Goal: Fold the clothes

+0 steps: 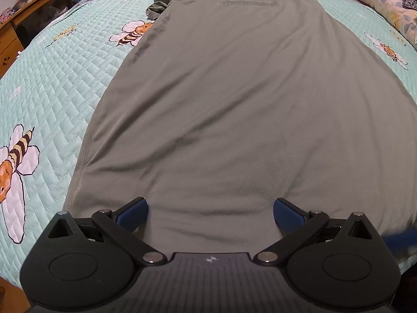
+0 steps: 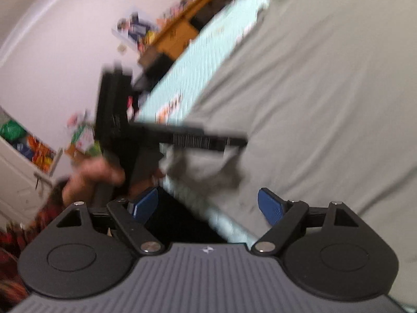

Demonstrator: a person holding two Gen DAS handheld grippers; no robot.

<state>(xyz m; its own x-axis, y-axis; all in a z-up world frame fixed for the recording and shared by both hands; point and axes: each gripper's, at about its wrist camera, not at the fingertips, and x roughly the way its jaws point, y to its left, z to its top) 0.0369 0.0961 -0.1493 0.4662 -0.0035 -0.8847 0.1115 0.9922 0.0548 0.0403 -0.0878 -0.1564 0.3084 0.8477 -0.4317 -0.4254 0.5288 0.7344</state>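
A grey t-shirt lies flat and lengthwise on the bed, its collar at the far end and one sleeve bunched at the far left. My left gripper is open, its blue pads just above the shirt's near hem. In the blurred, tilted right wrist view the shirt fills the right side. My right gripper is open and empty over the shirt's near corner at the bed edge. The left gripper and the hand holding it show ahead of it.
The bed has a light blue quilted cover with bee prints. A floral pillow lies at the far right. Wooden furniture with clutter stands beyond the bed's left side. A white wall shows in the right wrist view.
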